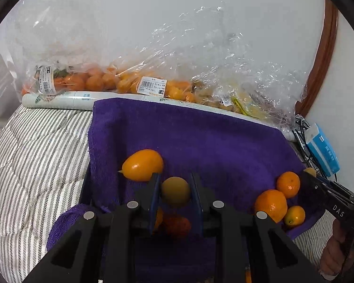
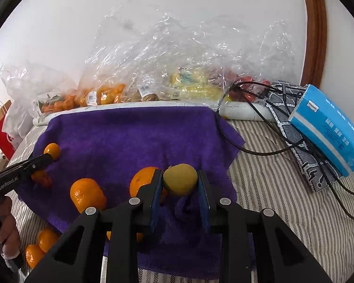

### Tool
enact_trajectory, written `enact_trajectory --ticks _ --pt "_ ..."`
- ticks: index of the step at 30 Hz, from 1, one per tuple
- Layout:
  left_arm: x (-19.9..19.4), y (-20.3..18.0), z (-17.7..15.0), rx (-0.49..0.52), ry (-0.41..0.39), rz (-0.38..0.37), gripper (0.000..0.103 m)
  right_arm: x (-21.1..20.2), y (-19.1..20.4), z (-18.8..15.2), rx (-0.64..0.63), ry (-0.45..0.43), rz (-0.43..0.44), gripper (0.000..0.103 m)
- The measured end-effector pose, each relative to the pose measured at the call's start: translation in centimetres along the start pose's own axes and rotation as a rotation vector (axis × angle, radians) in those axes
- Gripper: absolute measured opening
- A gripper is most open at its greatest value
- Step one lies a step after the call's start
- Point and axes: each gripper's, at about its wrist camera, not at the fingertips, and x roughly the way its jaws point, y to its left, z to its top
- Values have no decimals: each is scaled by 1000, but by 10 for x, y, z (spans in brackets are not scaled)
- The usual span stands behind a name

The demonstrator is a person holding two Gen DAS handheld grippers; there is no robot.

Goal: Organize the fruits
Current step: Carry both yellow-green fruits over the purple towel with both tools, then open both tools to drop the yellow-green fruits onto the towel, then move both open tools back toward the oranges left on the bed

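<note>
The left gripper [image 1: 175, 194] is clenched on a small yellow-green fruit [image 1: 175, 191], held over the near edge of the purple towel [image 1: 200, 136]. The right gripper [image 2: 179, 184] clamps a similar yellowish fruit [image 2: 180, 182] near the towel's right edge, beside an orange [image 2: 144, 179]. Sorting looks mid-way; next, each fruit needs carrying to its own kind and gentle release.

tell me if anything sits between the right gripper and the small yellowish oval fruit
Nothing visible does. The small yellowish oval fruit already sits between the right gripper fingers, above the purple towel. A round orange mandarin lies just left, behind the finger.
</note>
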Motion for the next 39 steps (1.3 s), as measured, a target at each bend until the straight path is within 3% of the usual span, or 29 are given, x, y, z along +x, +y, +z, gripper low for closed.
enact_trajectory --ticks 5,9,14,18,22,39 --pt "2 1 0 -6 6 -9 24 0 2 0 -7 -15 -4 30" --pt "2 0 -1 0 6 -10 24 0 0 1 2 -20 0 39" --pt "1 1 -1 -11 6 -20 24 0 2 1 -3 -27 13 41" --pt "-2 0 1 -14 -6 -23 36 -2 4 1 -15 -36 4 51" --pt "-8 -1 1 -10 -38 -24 43 -3 4 1 -8 -36 10 51" --pt "-25 -3 3 -19 -109 -13 44 -30 24 1 -50 -111 13 52"
